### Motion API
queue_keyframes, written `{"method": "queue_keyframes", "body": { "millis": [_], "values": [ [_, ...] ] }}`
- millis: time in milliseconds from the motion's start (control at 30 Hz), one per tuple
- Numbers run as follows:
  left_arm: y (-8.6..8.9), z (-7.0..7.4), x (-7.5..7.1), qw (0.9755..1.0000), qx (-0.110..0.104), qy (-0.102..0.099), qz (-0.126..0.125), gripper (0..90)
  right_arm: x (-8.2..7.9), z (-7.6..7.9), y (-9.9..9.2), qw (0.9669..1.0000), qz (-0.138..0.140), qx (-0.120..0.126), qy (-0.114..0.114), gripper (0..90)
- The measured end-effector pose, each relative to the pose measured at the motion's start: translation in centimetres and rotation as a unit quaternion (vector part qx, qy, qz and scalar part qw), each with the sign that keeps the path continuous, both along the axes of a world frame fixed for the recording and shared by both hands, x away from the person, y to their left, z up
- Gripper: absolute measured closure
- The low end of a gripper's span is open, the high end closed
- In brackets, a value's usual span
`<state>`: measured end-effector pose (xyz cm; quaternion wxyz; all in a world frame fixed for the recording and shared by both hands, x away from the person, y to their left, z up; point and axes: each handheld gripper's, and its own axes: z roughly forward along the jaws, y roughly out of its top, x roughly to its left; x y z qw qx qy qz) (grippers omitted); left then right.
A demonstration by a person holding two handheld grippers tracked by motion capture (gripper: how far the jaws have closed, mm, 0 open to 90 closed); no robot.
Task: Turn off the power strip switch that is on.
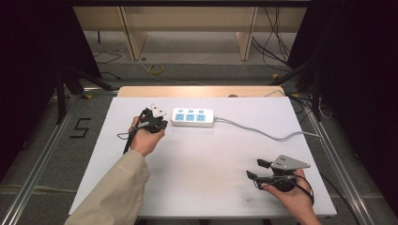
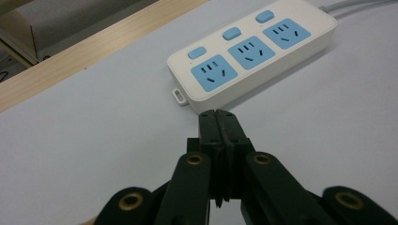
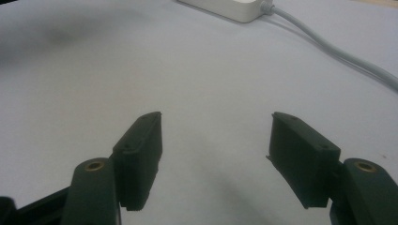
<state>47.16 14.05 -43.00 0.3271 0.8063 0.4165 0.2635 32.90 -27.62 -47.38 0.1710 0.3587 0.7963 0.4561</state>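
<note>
A white power strip (image 1: 193,117) with three blue sockets and blue switches lies at the back of the white table; up close it shows as the power strip (image 2: 253,54). My left gripper (image 1: 159,117) sits just left of the strip's near end. In the left gripper view its jaws are pressed together with nothing between them, my left gripper (image 2: 217,115) pointing at the strip's end. My right gripper (image 1: 256,169) rests near the front right of the table. Its jaws stand wide apart over bare table, my right gripper (image 3: 216,122) holding nothing.
The strip's grey cord (image 1: 263,132) runs right across the table and off its right edge; the cord (image 3: 328,49) also lies ahead of the right gripper. A wooden strip (image 1: 197,91) borders the table's far side. Tripod legs and cables stand on the floor around.
</note>
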Motion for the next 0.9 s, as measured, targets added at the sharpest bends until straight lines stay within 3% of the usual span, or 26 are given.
{"method": "queue_keyframes", "body": {
  "millis": [900],
  "values": [
    [-0.9, 0.2, 2.5, 1.0000, 0.003, 0.008, 0.004, 89.7, 0.1, 0.0, 0.0, 1.0000, 0.001, -0.003, -0.001, 35.9]
  ]
}}
